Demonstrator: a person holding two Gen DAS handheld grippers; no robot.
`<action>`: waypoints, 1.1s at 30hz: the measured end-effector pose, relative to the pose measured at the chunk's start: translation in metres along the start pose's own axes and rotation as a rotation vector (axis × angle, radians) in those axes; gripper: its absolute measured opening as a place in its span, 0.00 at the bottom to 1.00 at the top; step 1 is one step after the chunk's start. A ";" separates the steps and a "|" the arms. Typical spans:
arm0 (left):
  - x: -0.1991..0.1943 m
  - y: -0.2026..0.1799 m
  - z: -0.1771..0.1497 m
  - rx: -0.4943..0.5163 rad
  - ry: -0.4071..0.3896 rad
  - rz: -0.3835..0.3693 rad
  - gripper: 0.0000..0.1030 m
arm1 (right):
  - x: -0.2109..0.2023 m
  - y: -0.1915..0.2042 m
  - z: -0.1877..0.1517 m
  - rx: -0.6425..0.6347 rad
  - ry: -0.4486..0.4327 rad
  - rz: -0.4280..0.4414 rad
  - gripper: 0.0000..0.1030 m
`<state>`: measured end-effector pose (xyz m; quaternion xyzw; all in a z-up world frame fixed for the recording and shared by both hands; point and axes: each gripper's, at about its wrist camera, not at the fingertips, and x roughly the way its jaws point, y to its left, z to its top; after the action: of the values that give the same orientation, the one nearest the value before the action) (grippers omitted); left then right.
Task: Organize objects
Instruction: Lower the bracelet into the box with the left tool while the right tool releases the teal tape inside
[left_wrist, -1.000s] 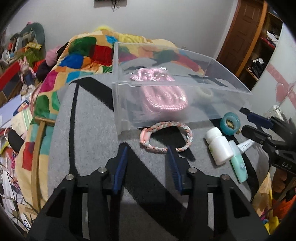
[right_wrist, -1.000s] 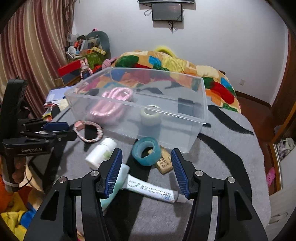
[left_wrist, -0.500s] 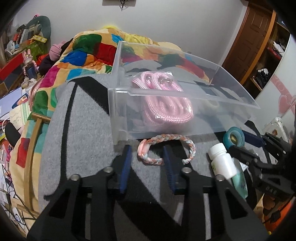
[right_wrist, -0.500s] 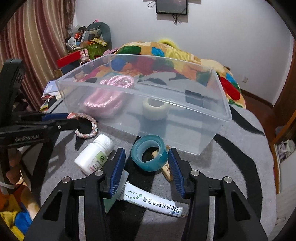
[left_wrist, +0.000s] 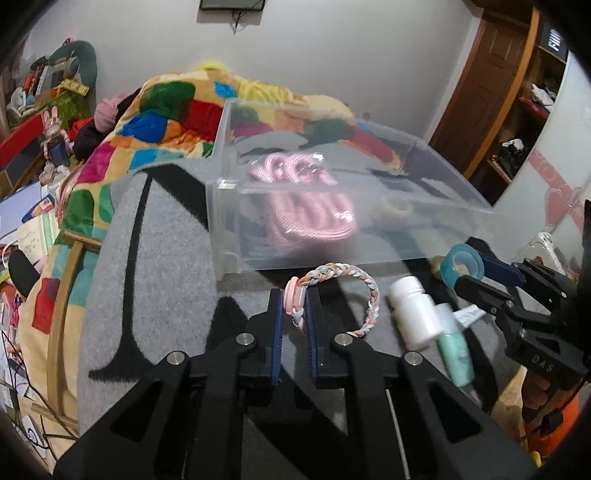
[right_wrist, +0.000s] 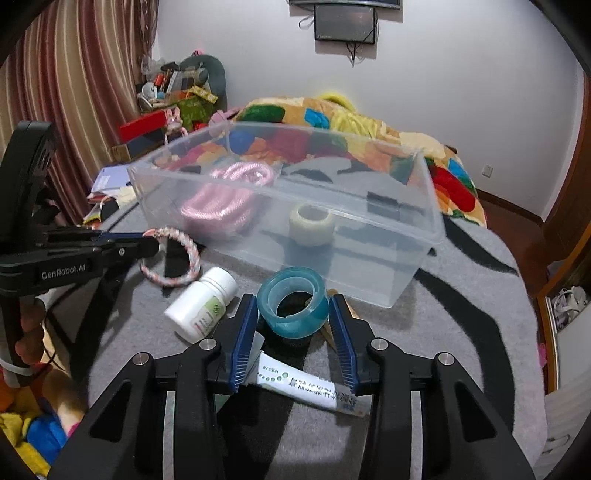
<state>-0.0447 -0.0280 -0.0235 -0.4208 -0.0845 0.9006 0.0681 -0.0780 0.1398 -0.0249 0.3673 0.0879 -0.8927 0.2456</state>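
A clear plastic bin (left_wrist: 369, 221) (right_wrist: 406, 229) stands on the grey cover and holds a pink rope coil (left_wrist: 310, 218) (right_wrist: 221, 199) and a pale tape roll (right_wrist: 312, 225). My left gripper (left_wrist: 295, 306) is shut on the pink end of a braided bracelet (left_wrist: 369, 291) (right_wrist: 184, 254) just in front of the bin. My right gripper (right_wrist: 293, 310) has its fingers against both sides of a teal tape roll (right_wrist: 291, 304) (left_wrist: 461, 264).
A white pill bottle (right_wrist: 201, 302) (left_wrist: 413, 314) and a tube (right_wrist: 314, 387) (left_wrist: 456, 354) lie beside the teal roll. A small tan item sits under the roll. A colourful quilt (right_wrist: 332, 125) lies behind the bin. Cluttered shelves stand at left.
My left gripper moved forward and closed on the bracelet's end. My right gripper moved forward and closed around the teal tape roll.
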 end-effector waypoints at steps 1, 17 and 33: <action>-0.007 -0.003 0.001 0.006 -0.015 -0.013 0.10 | -0.004 0.000 0.001 0.003 -0.010 0.001 0.36; -0.049 -0.016 0.060 0.006 -0.179 -0.025 0.10 | -0.039 -0.012 0.052 0.047 -0.180 -0.006 0.36; 0.023 -0.020 0.084 -0.015 -0.052 -0.003 0.11 | 0.025 -0.032 0.067 0.081 -0.026 -0.070 0.36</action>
<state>-0.1229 -0.0123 0.0169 -0.3976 -0.0936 0.9105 0.0644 -0.1502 0.1358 0.0048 0.3619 0.0612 -0.9084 0.2003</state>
